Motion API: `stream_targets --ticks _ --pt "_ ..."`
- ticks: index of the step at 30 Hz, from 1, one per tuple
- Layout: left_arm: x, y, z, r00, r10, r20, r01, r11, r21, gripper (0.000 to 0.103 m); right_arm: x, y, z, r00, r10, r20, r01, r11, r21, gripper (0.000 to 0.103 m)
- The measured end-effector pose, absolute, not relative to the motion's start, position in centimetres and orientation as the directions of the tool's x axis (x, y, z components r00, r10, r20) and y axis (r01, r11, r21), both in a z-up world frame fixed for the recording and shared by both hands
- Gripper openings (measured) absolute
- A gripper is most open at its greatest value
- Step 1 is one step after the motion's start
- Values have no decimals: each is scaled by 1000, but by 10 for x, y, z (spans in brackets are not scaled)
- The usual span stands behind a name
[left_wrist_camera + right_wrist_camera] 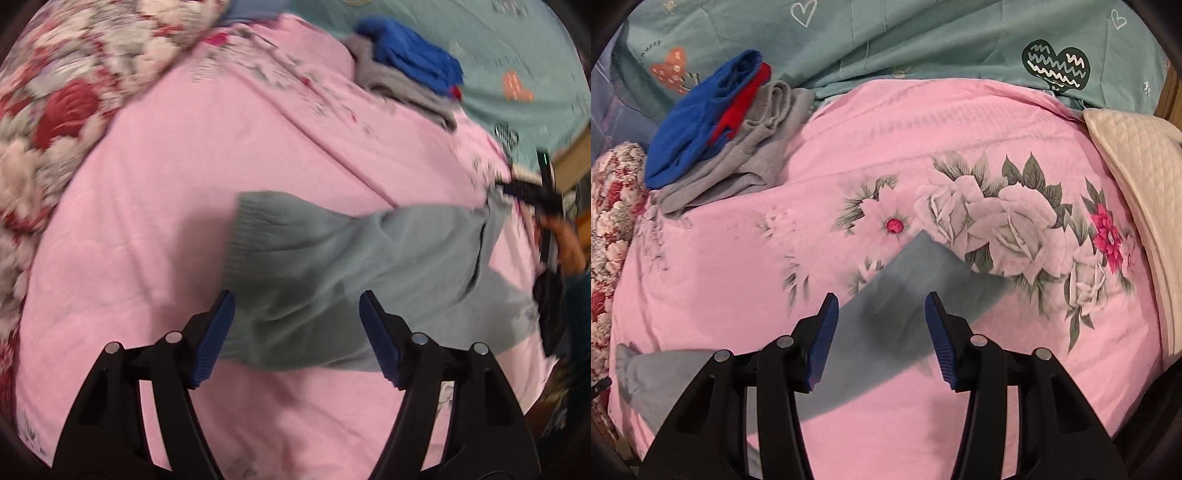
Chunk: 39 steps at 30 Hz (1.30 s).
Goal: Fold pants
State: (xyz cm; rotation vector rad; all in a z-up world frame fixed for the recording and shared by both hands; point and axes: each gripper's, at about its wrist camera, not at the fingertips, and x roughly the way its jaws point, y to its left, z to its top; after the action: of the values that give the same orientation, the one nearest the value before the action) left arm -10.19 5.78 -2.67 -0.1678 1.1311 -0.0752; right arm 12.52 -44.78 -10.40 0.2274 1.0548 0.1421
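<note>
Pants: grey-blue knit pants (332, 266) with a ribbed cuff, spread flat and slightly rumpled on the pink floral bedsheet (184, 184).
Left gripper (297, 332): jaws wide apart, holding nothing.
Right gripper (882, 332): jaws wide apart, holding nothing.
Position: pants fabric lies on the bed beneath and between both pairs of jaws; contact cannot be told.

Grey-blue pants (332, 280) on pink, rose-printed bedspread (960, 147)

Left gripper (297, 332) jaws spread wide, right gripper (882, 336) likewise
</note>
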Motion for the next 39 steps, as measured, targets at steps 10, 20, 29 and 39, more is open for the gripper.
stream_targets --ticks 10,20,29,39 --pt "-90 56 -47 367 -191 -910 9 979 -202 75 169 -446 -138 445 96 -890 74 987 143 33" --pt "-88 49 -48 335 -172 -926 12 984 -178 75 103 -518 -106 593 299 -748 74 904 420 4" --pt "-77 61 -47 255 -243 -936 28 969 -244 73 -40 -608 -60 767 412 -492 31 742 670 0" --pt "-79 49 -49 258 -180 -949 19 983 -182 74 -110 -615 -119 648 403 -647 109 791 602 24"
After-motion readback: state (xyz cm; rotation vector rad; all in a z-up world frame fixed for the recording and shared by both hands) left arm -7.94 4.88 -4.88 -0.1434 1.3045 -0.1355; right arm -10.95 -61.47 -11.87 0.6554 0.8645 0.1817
